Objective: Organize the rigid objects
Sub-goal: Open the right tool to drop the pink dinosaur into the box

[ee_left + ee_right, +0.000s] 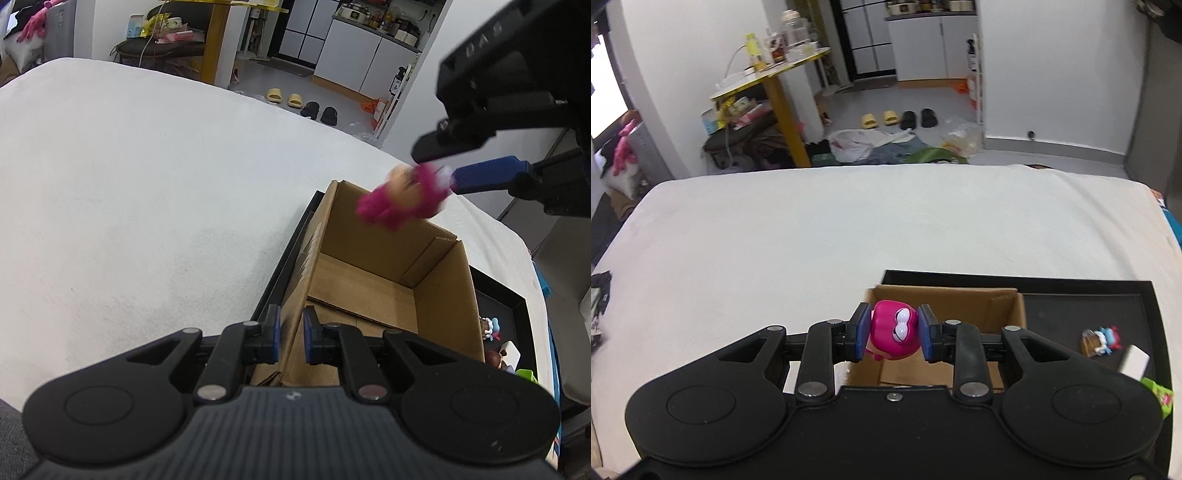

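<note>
Pinching a pink toy point(894, 329) between my right gripper point(894, 332) pads above the cardboard box point(964, 306); my left gripper point(291, 334) clamps the box's near wall.

No text could be read for certain; raised letters on the right claw's point(439, 168) black housing were too blurred.

On the white-covered table point(812, 236) sat one black tray point(1086, 286), one cardboard box point(945, 299), one pink toy point(894, 334), and three other small items: a figurine point(1099, 341), a white block point(1134, 362), a green piece point(1158, 397).
</note>
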The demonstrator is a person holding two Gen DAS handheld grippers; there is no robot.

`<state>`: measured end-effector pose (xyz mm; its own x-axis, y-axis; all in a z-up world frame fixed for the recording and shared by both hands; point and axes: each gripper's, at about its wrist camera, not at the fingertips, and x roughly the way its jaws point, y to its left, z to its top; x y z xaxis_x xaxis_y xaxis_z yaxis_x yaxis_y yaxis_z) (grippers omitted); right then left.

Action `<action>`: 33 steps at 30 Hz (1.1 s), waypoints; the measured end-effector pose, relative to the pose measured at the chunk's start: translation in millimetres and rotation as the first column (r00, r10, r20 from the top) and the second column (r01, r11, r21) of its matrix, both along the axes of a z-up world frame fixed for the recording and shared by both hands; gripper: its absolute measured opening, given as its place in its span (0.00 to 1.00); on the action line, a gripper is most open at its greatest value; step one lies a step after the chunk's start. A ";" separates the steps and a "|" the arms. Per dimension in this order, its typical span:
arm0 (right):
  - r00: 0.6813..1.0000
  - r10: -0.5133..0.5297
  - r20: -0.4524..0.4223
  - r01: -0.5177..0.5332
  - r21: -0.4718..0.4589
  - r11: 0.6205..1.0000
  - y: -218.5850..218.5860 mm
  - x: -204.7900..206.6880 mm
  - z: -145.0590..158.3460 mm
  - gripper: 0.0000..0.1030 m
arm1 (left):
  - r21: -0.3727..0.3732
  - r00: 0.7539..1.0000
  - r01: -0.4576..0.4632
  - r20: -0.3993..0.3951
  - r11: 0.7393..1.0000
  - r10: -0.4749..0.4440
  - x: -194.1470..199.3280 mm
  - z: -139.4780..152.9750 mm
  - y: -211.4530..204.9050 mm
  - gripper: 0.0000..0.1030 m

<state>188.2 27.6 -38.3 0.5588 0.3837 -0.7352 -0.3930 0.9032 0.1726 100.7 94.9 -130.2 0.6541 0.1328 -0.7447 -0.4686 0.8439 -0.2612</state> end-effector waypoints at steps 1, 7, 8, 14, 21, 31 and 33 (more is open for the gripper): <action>1.000 0.003 0.005 -0.003 0.008 1.000 -1.3 -0.3 1.6 0.35 | -0.001 1.000 0.000 0.001 1.000 0.000 0.1 0.1 0.3 0.11; 0.999 -0.030 0.011 0.030 0.030 0.999 -19.5 -5.8 8.0 0.51 | 0.001 1.000 0.001 0.002 1.000 -0.001 0.7 0.2 0.3 0.11; 0.999 -0.038 0.014 0.038 0.028 0.999 -24.1 -6.9 8.1 0.55 | -0.001 1.000 0.001 0.002 1.000 -0.001 0.6 0.0 0.8 0.11; 0.997 -0.072 0.040 0.072 0.017 0.997 -46.9 -18.6 13.8 0.73 | -0.004 1.000 0.004 0.003 1.000 -0.004 0.8 0.2 0.5 0.11; 0.989 -0.127 0.079 0.124 0.049 0.991 -75.2 -30.9 19.2 0.82 | -0.003 1.000 0.002 0.000 1.000 -0.002 1.7 0.4 -0.4 0.11; 0.945 -0.287 0.158 0.281 0.058 0.958 -133.9 -47.0 16.7 0.86 | 0.025 1.000 0.001 -0.010 1.000 -0.001 4.4 0.9 -7.5 0.11; 0.936 -0.316 0.158 0.311 0.051 0.949 -146.0 -49.1 12.8 0.86 | 0.034 1.000 0.001 -0.014 0.999 -0.001 5.4 1.1 -9.3 0.11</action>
